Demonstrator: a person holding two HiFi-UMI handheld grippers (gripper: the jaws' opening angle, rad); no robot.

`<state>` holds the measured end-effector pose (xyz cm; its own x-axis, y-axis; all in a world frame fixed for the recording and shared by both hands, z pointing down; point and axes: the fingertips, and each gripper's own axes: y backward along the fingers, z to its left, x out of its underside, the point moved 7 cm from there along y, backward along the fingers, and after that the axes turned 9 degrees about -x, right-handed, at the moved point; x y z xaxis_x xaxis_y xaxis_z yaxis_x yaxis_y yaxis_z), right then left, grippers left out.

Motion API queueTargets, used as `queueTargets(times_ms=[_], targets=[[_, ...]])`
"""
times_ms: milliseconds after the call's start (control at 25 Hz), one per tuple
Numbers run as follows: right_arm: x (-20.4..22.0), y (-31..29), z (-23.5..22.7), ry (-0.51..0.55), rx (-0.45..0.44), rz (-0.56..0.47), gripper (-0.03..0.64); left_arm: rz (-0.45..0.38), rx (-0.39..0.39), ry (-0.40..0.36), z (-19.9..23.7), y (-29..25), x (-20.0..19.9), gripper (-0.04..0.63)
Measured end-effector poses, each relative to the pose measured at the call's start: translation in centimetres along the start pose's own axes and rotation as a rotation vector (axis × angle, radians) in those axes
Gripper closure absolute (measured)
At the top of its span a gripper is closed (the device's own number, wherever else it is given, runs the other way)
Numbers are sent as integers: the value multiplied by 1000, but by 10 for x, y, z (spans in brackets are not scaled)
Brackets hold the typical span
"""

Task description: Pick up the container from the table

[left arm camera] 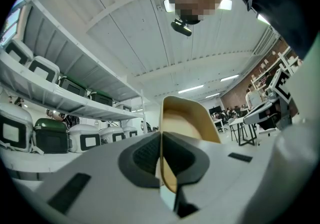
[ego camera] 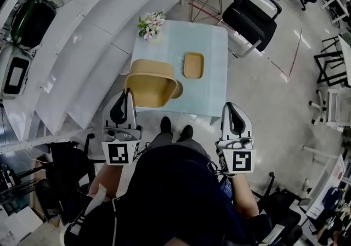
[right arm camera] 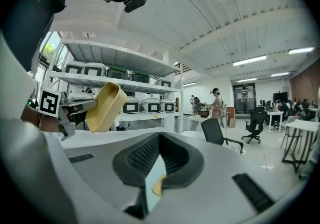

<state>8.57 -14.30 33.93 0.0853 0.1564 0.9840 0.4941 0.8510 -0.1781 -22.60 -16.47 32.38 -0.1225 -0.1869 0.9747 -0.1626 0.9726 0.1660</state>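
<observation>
The container [ego camera: 151,82] is a tan, open-topped tub with rounded corners and a thin wall. It is at the near left corner of the surface [ego camera: 214,86], overlapping the edge there. The left claw [ego camera: 129,94] is clamped on its rim, with 1 pad inside the wall and 1 outside. The right gripper view shows the tub tipped over on its side in the air, its mouth turned sideways.

It looks light and empty, probably moulded fibre or thin plastic. It seems stiff enough to hold its shape, but a hard pinch could flex the wall. A 1-point hold on the rim lets the tub swing and tilt, as it does here. A deeper bite on a straight stretch of the long side, away from the curved corners, would likely steady it. The matte finish should not be slippery.

The right claw [ego camera: 229,107] is held at the near right, its pads together with nothing between them. A small tan tray [ego camera: 193,65] and some flowers [ego camera: 151,24] lie farther off on the surface.
</observation>
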Motion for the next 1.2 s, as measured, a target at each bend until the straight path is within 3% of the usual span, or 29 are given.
queueTargets(times_ms=[320, 480, 600, 800, 1200], targets=[[0, 13, -3, -5, 55, -22, 618, -31, 15, -17, -4, 13, 2, 586], [0, 16, -3, -4, 74, -21, 617, 0, -7, -2, -5, 17, 6, 588], [-4, 15, -2, 3, 74, -33, 617, -37, 2, -26, -5, 19, 5, 586], [-1, 20, -2, 1, 95, -20, 617, -8, -10, 1, -8, 22, 8, 588], [3, 27, -4, 40, 124, 3, 617, -39, -3, -10, -11, 26, 8, 586]])
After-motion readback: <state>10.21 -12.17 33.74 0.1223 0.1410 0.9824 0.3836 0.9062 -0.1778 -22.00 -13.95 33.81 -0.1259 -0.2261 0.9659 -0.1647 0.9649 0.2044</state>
